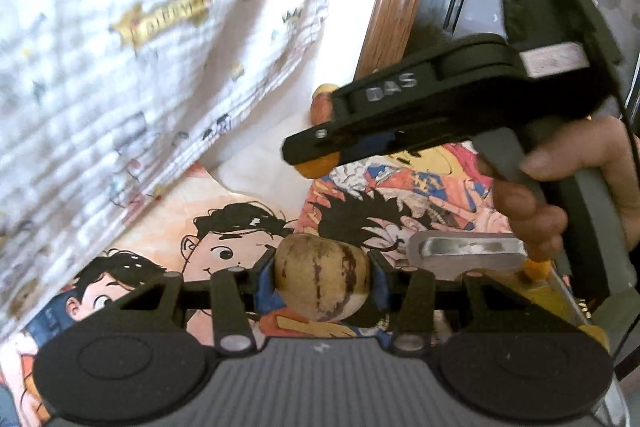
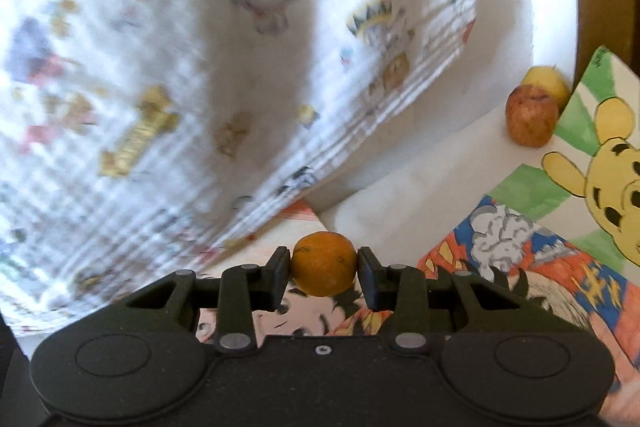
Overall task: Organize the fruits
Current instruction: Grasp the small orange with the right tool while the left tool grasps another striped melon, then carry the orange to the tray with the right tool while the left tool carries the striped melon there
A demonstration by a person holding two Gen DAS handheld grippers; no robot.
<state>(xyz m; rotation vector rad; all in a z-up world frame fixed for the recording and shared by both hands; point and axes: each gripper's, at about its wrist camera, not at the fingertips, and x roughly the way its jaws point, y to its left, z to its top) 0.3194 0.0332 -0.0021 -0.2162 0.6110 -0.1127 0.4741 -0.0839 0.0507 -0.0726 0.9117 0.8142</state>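
Orange between right gripper fingers, stem scar up-left.

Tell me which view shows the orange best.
The right wrist view: the orange sits whole and sharp, clamped in the right gripper. In the left wrist view only a blurred sliver of it peeks from under that gripper.

Apple before pear; drawings nearer.

Hanging cloth walls off left; red apple and yellow fruit block far right corner.
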